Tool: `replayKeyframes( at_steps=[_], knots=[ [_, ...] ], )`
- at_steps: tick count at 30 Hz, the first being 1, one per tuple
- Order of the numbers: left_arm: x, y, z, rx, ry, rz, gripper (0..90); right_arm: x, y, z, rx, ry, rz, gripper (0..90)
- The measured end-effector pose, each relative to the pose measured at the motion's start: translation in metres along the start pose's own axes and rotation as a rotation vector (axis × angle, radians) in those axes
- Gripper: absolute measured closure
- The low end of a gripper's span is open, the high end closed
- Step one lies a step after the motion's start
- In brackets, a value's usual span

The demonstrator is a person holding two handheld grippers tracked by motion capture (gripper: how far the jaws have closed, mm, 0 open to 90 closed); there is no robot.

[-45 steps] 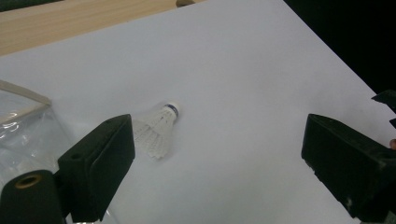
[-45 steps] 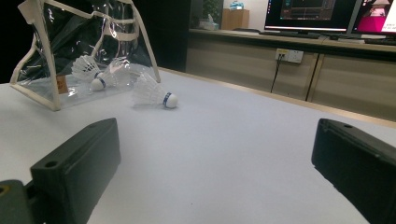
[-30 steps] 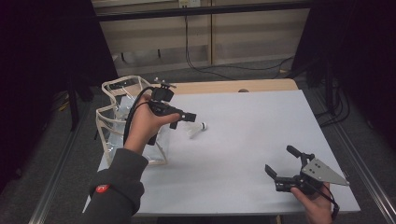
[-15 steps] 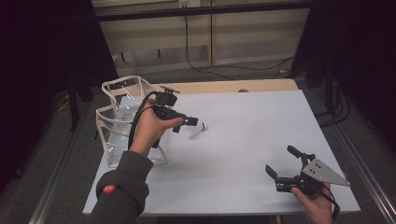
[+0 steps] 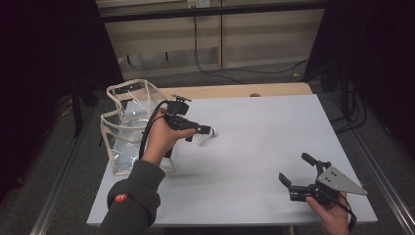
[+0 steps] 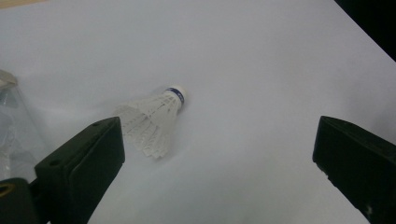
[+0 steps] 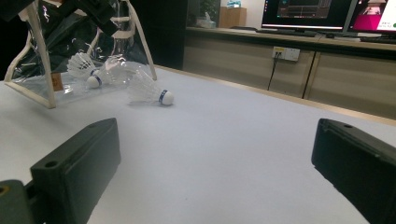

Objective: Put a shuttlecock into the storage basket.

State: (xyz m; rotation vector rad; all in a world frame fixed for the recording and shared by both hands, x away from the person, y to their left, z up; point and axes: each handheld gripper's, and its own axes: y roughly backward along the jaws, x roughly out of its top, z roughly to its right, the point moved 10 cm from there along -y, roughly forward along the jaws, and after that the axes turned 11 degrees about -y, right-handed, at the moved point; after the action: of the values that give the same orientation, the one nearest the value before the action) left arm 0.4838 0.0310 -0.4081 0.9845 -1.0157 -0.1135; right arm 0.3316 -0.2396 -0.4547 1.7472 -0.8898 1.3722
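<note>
One shuttlecock [image 6: 154, 119] lies on its side on the white desk [image 5: 264, 142], just beside the clear bag [image 5: 129, 122] — another sits inside. The left gripper [image 5: 208, 130] hovers over it, having edged forward, fingers apart; the right gripper [image 5: 299, 171] is unmoved, fingers apart.

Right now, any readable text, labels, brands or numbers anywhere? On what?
None can be read.
Blue band on the shuttlecock cork: any print too small to read.
Red round patch on the sleeve: blurred.
Monitors behind the table: on-screen content too small.
Small tag on the clear bag: illegible.
</note>
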Motion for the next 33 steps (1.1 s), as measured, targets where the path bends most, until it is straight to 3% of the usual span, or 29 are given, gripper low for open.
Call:
replayKeyframes(
  at_steps=[33],
  knots=[
    [-0.009,-0.025,0.010,0.007,0.007,0.009,5.5,0.000,-0.004,-0.005,0.013,0.007,-0.003,1.5]
  ],
)
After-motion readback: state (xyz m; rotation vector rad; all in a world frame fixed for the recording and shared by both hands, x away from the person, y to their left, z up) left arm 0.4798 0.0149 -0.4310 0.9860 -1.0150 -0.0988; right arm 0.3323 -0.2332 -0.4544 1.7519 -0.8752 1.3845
